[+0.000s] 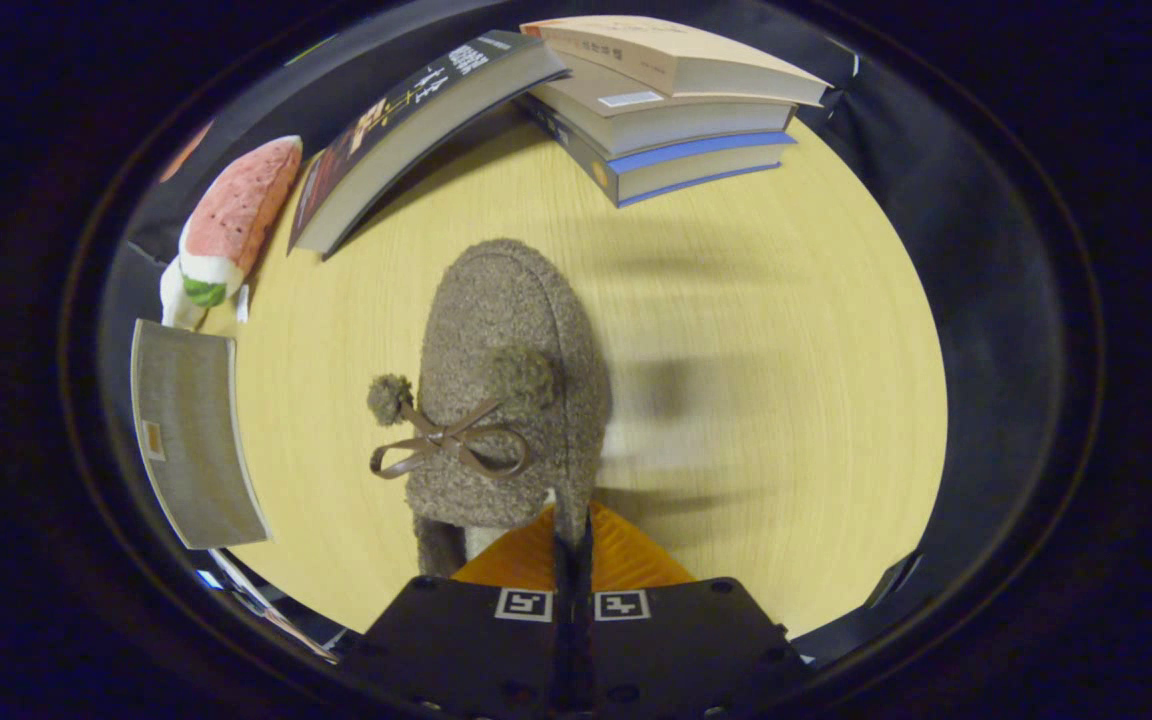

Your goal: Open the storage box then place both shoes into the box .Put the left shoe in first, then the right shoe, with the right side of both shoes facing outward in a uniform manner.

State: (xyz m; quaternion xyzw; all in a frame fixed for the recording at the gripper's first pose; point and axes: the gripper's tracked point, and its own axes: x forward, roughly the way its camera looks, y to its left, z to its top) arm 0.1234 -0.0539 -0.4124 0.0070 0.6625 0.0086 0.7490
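Tongs (572, 535) are clenched on the heel rim of the fuzzy brown shoe (506, 390), toe pointing ahead, seemingly lifted above the bench (756, 330). Keep the pinch firm and carry level so it doesn't swing.

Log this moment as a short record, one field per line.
Hand-held gripper: orange fingers shut on the shoe's collar edge
Shoe: fuzzy brown slipper with bow and pom-poms, toe pointing away from the fingers
Table: light wood
Beyond shoe: stack of books, leaning book
Beside leaning book: watermelon plush
Storage box: cannot tell
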